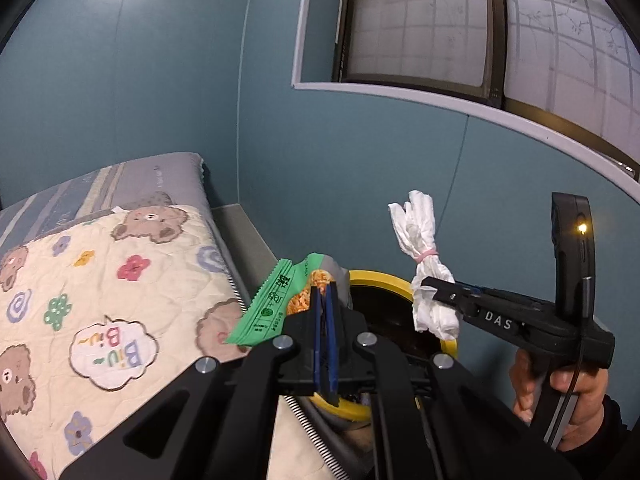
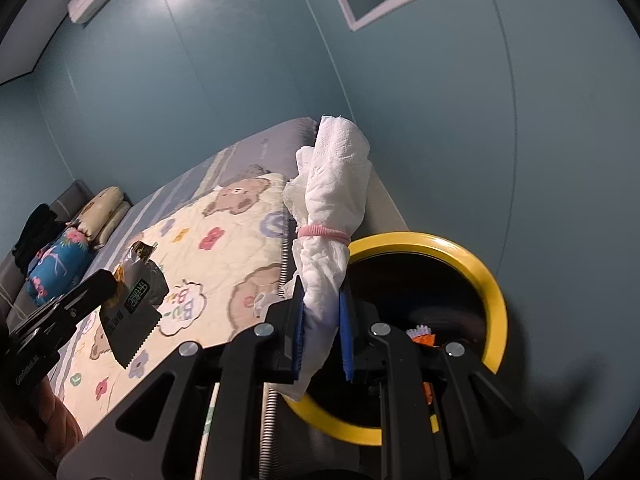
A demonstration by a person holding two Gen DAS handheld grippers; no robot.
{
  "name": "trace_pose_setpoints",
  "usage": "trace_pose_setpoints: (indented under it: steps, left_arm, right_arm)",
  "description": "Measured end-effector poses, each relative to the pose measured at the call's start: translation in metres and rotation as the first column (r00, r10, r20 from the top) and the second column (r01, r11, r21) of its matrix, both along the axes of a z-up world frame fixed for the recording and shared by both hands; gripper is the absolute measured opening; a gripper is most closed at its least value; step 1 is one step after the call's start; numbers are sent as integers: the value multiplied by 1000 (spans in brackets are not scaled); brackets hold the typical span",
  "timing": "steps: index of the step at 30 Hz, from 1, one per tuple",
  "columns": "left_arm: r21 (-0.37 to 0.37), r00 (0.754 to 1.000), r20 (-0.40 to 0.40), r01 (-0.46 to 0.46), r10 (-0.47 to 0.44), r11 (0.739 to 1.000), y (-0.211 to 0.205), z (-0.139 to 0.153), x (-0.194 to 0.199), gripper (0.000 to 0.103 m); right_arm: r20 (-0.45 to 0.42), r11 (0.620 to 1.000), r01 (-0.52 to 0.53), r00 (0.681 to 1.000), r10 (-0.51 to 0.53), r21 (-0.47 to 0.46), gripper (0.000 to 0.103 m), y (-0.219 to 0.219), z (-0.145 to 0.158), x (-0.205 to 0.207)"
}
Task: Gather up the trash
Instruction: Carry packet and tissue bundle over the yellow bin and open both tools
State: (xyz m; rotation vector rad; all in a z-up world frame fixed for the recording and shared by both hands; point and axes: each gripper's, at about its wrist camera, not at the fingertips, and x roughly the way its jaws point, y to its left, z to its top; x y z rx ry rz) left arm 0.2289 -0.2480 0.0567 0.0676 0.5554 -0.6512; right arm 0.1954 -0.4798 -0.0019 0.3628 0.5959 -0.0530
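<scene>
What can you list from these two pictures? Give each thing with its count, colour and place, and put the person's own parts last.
Snack wrapper: one, green front, dark silver back, held in the left gripper beside the bin.
Tissue bundle: one, white, tied with a pink band, held in the right gripper above the bin.
Bin: one, yellow rim, dark inside, on the floor beside the bed.
Quilt: one, cream with bears and flowers, on the bed.
Pillows: a few, beige and blue, at the bed's far end.
Window: one, white frame, on the blue wall.
Left gripper: black, jaws shut on the wrapper.
Right gripper: black, jaws shut on the tissue.
Hand: one, holding the right gripper's handle.
</scene>
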Motion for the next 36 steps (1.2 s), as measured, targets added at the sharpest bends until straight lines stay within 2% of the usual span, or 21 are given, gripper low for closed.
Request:
trace_pose_setpoints:
  steps: [3,13,20,23,24,26,28,33,36]
  left_arm:
    - [16,1000,-14,11,-10,1000,-17,-9,14,3]
    - [19,985,-167,54,-50,998,-61,-62,65,3]
    - [17,969,-241,60,-54,998,-75,-93,87,3]
    - [7,959,-276,62,-57,998,-75,-103,95,5]
    - [6,958,-282,61,-57,998,-74,-105,97,7]
    - [8,958,-282,59,-55,998,-74,-106,98,24]
    - [9,963,-268,42,-38,999,-73,-104,97,31]
    - [-21,962,-271,29,-34,999,-62,-96,96,34]
    - [-27,965,-260,17,-24,999,-53,-89,94,39]
  right_arm:
    - [-27,1000,20,999,-20,12,15,-13,-11,11]
    - [-117,998,61,991,-60,4,15,-43,-51,41]
    - [-188,997,57,981,-48,43,15,-55,-78,62]
    - [-190,997,64,980,-55,40,17,-53,-84,68]
    - [-189,997,66,980,-57,44,18,-56,-85,67]
    - [-185,997,68,981,-58,48,18,-56,-85,67]
    - [-186,996,80,980,-71,43,19,-56,-84,68]
    - [-184,994,101,979,-92,44,33,-60,-77,60]
    - [-183,993,109,978,-99,45,35,-59,-73,57]
